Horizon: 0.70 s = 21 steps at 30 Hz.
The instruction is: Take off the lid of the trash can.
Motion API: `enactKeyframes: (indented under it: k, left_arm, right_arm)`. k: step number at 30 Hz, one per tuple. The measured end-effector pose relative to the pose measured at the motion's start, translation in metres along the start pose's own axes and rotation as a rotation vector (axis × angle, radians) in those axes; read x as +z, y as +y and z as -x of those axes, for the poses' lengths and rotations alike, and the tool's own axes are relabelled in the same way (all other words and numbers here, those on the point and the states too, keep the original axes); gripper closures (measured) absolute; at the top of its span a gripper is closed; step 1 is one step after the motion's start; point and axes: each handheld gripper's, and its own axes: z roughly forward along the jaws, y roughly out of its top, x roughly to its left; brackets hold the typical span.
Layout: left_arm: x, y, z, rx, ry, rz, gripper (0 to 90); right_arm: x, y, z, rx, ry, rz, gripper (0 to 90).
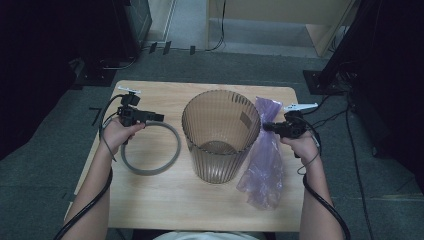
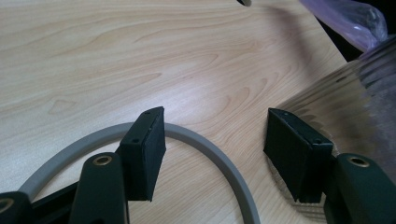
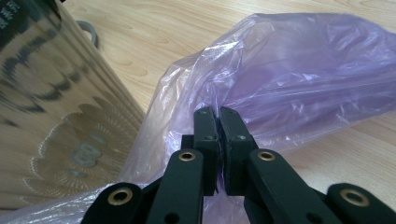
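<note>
A translucent brown ribbed bin (image 1: 220, 135) stands upright in the middle of the wooden table (image 1: 165, 200). Left of it lies a grey ring (image 1: 150, 171). My left gripper (image 1: 156, 117) hovers over the ring's far edge, jaws wide open and empty. In the left gripper view the ring (image 2: 224, 161) curves under the left gripper (image 2: 215, 149), with the bin (image 2: 355, 93) close on the right. A crumpled purple plastic bag (image 1: 265, 160) lies right of the bin. My right gripper (image 1: 265, 126) is shut on the bag's upper part; in the right gripper view the right gripper (image 3: 218, 112) pinches the bag film (image 3: 303, 79).
The bin (image 3: 56, 102) stands just left of the right gripper's jaws, with a bit of the ring (image 3: 91, 30) behind it. Bare table lies in front of the bin and ring. Dark equipment and cables (image 1: 350, 115) sit on the floor around the table.
</note>
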Motion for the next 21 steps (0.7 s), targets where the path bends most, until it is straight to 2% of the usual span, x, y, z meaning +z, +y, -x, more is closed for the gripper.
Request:
enactKeyframes:
  k: [4,6,9,13,17,21]
  left_arm:
    - [-0.001,0.001,0.006,0.013,-0.007,-0.002,37.6]
    - [-0.001,0.002,0.011,0.016,-0.01,-0.017,37.5]
    - [-0.003,0.004,0.018,0.048,-0.012,-0.022,37.5]
    - [-0.003,0.005,0.023,0.04,-0.043,-0.012,37.4]
    - [-0.002,0.006,0.028,0.045,-0.035,-0.032,37.4]
    - [-0.005,0.009,0.036,0.055,-0.052,-0.024,37.3]
  right_arm:
    - [-0.003,0.003,-0.003,0.003,0.016,0.014,87.6]
    - [-0.006,0.005,-0.004,0.027,0.022,0.023,87.4]
    - [-0.009,0.008,-0.006,0.056,0.031,0.024,87.5]
    - [-0.014,0.011,-0.01,0.051,0.048,0.029,87.5]
    - [-0.022,0.014,-0.012,0.059,0.06,0.033,87.5]
    - [-0.031,0.017,-0.014,0.073,0.067,0.074,88.7]
